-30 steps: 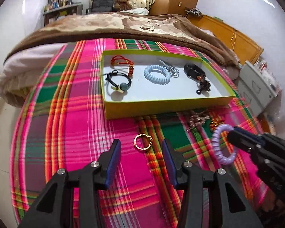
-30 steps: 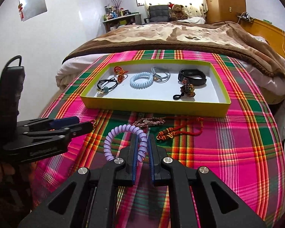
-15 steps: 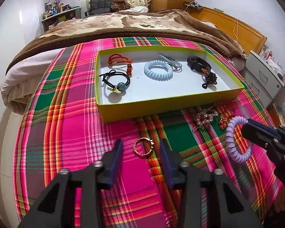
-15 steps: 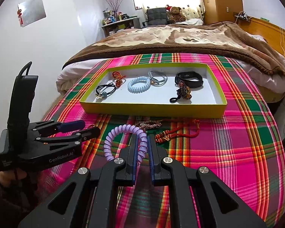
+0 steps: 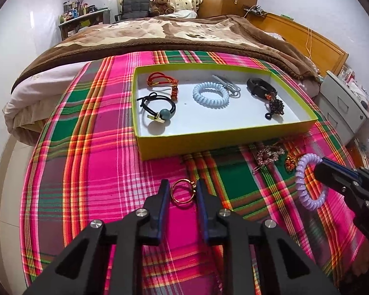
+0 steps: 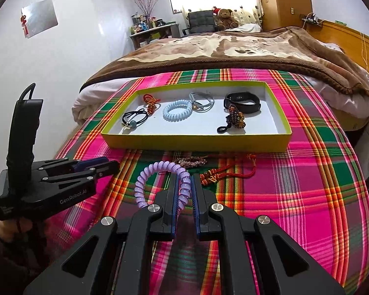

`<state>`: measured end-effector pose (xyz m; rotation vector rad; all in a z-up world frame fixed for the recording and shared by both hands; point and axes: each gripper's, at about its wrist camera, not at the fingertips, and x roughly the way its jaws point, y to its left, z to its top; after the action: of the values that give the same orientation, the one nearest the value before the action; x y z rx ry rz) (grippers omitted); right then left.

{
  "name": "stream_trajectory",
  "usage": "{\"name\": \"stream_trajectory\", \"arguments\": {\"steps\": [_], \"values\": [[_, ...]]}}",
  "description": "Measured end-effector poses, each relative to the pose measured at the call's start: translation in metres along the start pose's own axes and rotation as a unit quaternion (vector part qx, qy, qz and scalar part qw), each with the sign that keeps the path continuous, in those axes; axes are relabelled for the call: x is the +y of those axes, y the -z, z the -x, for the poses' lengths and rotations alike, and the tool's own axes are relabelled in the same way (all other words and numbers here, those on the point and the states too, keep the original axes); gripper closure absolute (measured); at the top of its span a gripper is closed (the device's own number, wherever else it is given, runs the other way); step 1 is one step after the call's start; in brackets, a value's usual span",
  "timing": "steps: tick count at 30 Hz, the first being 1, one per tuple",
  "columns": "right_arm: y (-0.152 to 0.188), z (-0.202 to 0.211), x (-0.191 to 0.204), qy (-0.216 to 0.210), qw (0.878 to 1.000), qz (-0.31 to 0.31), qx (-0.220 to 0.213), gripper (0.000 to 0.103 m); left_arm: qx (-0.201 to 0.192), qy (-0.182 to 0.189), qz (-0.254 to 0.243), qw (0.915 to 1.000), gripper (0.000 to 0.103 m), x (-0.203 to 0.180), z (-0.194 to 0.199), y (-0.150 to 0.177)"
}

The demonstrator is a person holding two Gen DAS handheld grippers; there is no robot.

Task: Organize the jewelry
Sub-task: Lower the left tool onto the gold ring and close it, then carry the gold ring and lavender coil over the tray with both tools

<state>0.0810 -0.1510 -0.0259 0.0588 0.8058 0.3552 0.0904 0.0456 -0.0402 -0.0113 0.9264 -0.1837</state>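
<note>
Black left gripper (image 5: 182, 191) and right gripper (image 6: 184, 189), blue-lined jaws, silver screws

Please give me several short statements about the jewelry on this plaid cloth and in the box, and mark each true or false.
1. The right gripper is shut on the purple spiral hair tie. True.
2. The gold ring lies inside the yellow-green box. False: it lies on the plaid cloth in front of the box, between the fingers of the left gripper, whose jaws are closing.
3. The light blue spiral hair tie is in the box. True.
4. The black wristband sits at the box's left end. False: it is at the right end; the black hair tie with a teal bead is at the left.
5. The box is empty. False: several pieces lie in it.
</note>
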Motion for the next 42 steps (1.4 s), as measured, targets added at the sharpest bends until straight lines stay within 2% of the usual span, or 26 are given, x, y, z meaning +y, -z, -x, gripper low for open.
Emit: {"name": "stream_trajectory", "arguments": {"steps": [17,30,42], "values": [[-0.005,0.013,-0.003,0.0,1.0,-0.004,-0.013,0.093,-0.034,0.0,-0.004,0.9994,0.08,-0.008,0.027,-0.01],[-0.033,0.017,-0.008,0.003,0.999,-0.003,-0.033,0.093,-0.07,0.006,-0.015,0.9974,0.08,-0.012,0.041,-0.041],[-0.072,-0.008,-0.023,0.024,0.999,-0.004,-0.032,0.093,-0.077,0.022,-0.012,0.9967,0.08,-0.007,0.031,-0.066]]}}
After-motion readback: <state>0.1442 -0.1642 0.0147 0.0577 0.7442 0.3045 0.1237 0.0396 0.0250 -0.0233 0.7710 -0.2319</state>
